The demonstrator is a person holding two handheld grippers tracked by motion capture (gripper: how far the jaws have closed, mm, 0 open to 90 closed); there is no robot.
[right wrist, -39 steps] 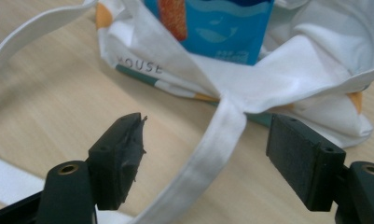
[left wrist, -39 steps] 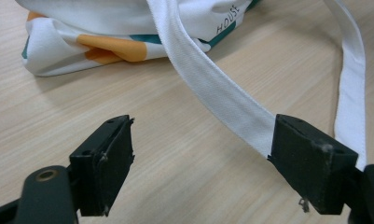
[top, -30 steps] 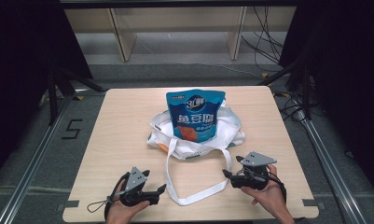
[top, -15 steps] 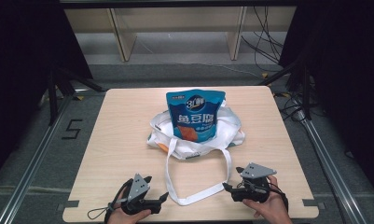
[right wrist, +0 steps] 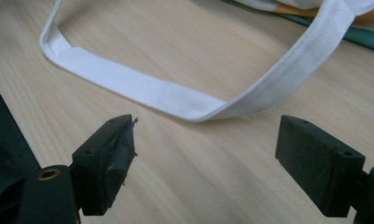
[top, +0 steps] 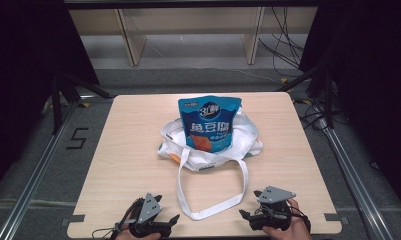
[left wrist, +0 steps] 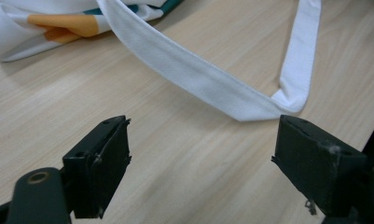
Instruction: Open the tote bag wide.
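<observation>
A blue snack pouch point(top: 209, 122) stands upright in a white tote bag point(top: 248, 142) at the middle of the wooden table point(top: 133, 150). The bag's long white strap point(top: 213, 212) loops toward the front edge. My left gripper point(top: 172, 220) rests near that edge, left of the loop, and stands open. In the left gripper view the strap point(left wrist: 198, 79) lies beyond the left gripper point(left wrist: 201, 135), apart from the jaws. My right gripper point(top: 244, 216) sits right of the loop; its jaws have just been opening and nothing is between them. The strap point(right wrist: 142, 86) lies ahead of the right gripper point(right wrist: 208, 126).
Behind the table stand the legs of a wooden shelf point(top: 133, 45). Cables point(top: 288, 50) trail on the floor at the back right. Metal rails point(top: 33, 170) run along both sides of the table, and a "5" mark point(top: 77, 138) sits on the floor at the left.
Both grippers have drawn back toward the table's front edge, the right one farther. The bag, pouch and strap have not moved.
</observation>
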